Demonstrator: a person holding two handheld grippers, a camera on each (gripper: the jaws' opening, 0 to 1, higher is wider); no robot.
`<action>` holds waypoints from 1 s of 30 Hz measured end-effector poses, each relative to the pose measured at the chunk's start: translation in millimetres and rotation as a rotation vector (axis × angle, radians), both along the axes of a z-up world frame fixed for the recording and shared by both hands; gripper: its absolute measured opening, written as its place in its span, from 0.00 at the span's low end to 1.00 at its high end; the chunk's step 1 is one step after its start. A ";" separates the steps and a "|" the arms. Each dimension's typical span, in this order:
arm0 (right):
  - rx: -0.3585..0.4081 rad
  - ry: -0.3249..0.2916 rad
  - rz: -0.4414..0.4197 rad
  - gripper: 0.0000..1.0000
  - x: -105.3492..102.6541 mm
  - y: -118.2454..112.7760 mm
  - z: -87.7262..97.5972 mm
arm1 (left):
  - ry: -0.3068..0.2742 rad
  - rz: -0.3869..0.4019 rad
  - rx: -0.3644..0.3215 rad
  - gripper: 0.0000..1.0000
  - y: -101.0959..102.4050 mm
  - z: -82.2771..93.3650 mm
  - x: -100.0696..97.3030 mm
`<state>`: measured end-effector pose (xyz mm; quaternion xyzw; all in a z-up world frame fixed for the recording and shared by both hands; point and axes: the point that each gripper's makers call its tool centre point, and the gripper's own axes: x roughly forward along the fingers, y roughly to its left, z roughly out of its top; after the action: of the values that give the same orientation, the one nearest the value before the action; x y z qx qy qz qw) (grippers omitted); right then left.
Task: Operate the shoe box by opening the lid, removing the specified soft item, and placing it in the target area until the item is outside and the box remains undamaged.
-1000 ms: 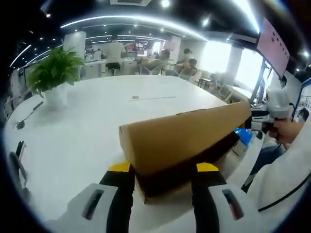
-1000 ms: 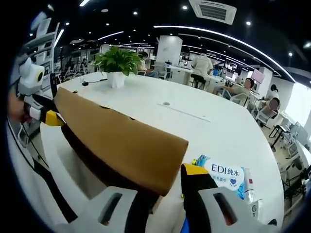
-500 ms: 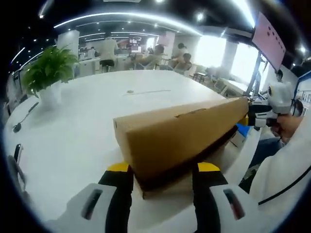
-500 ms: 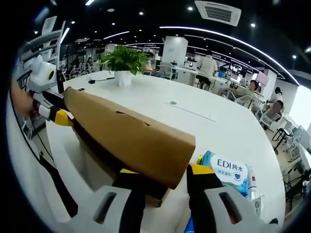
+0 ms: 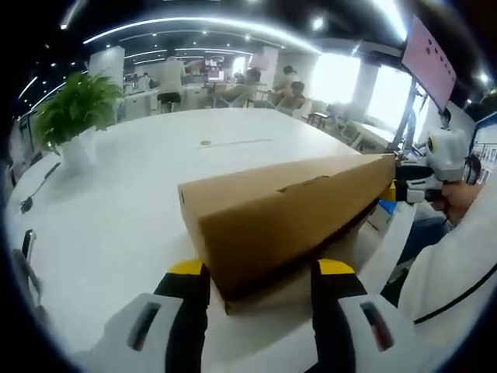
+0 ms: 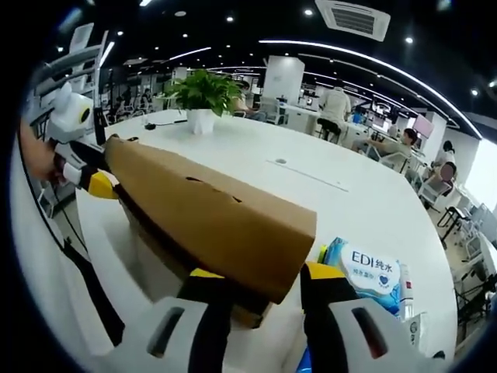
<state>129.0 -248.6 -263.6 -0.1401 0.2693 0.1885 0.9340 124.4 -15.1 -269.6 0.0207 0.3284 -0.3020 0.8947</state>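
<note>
I am seeing my left gripper [image 5: 259,272] with its jaws standing apart on either side of the shoe box's [image 5: 279,225] near end, on the white table [image 5: 124,194]. My right gripper [image 6: 262,278] is straddling the opposite end the same way. The plain brown cardboard lid [image 6: 210,217] is sitting tilted, raised off the dark interior. The right gripper view is showing a blue-and-white wipes pack [image 6: 365,273] beside the box; both views are showing a potted plant [image 5: 74,116].

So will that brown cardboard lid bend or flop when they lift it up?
The brown cardboard lid probably stays stiff: its edges look straight though it is raised off the box base. It likely weighs little, being thin board. Lifted at both ends by the left gripper and right gripper, it should stay level.
</note>
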 end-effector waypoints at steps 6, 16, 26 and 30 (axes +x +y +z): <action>0.059 0.007 -0.014 0.35 2.3 1.2 3.5 | 0.006 -0.018 0.009 0.59 -1.7 2.3 -8.0; 0.042 0.014 0.023 0.38 -0.8 6.0 -1.8 | -0.041 0.011 -0.007 0.54 11.6 18.0 -17.4; 0.035 0.025 0.040 0.41 -4.3 8.5 -4.1 | -0.059 0.024 -0.003 0.53 12.0 18.8 -19.5; 0.008 0.031 0.050 0.41 -6.4 9.0 -8.3 | -0.059 -0.005 0.017 0.54 11.4 14.8 -23.8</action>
<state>122.5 -239.6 -271.9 -0.1402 0.2793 0.2151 0.9252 100.6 -3.6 -254.8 0.0382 0.3043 -0.3005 0.9031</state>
